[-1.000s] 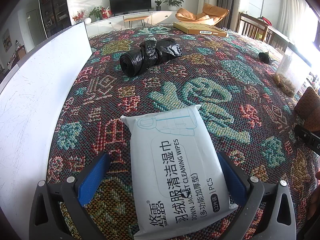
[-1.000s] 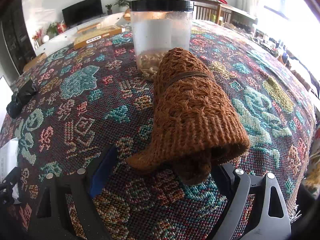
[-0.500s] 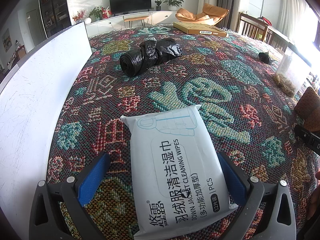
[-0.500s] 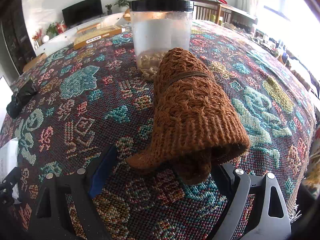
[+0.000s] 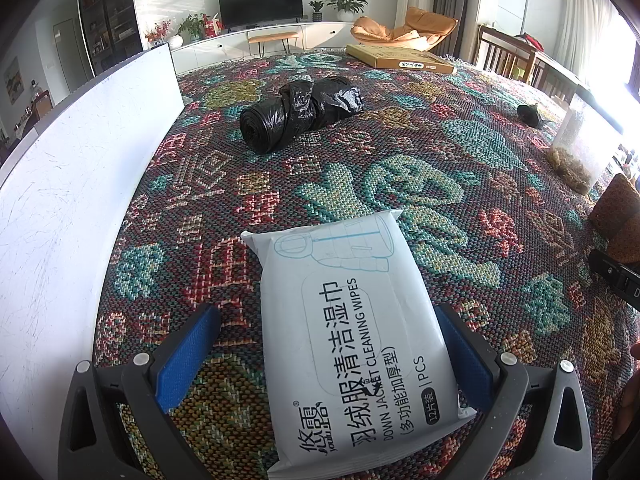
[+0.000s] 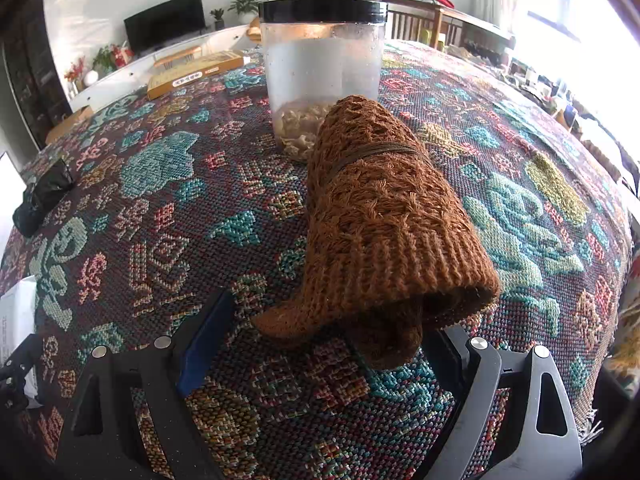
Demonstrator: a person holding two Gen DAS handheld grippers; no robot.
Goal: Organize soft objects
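In the left wrist view, the left gripper (image 5: 328,354) is sitting at the bottom of the frame with its jaws spread wide, one blue pad on each side of the wipes pack (image 5: 352,340). The pack is lying flat on the patterned cloth (image 5: 400,160); its right edge looks to be just at the right pad, though whether they touch is hard to tell, and its near end is hiding the cloth between the fingers. Farther up, at centre, a black bag roll (image 5: 300,114) is lying on the cloth. A white board (image 5: 72,208) is running along the left edge. At the far right, a brown knit (image 5: 618,220) and a clear jar (image 5: 580,148) are cut off by the frame. A flat box (image 5: 400,56) is lying at the top.

In the right wrist view, the right gripper (image 6: 320,352) is also standing wide apart at the bottom, straddling the near end of the knit (image 6: 384,220), which is rolled and bound by a thin band. Its hanging flap is covering the right pad, so contact cannot be judged. Just behind it, the jar (image 6: 324,76), black-lidded, is partly hidden at its base. The bag roll (image 6: 40,196) is showing small at the left edge.
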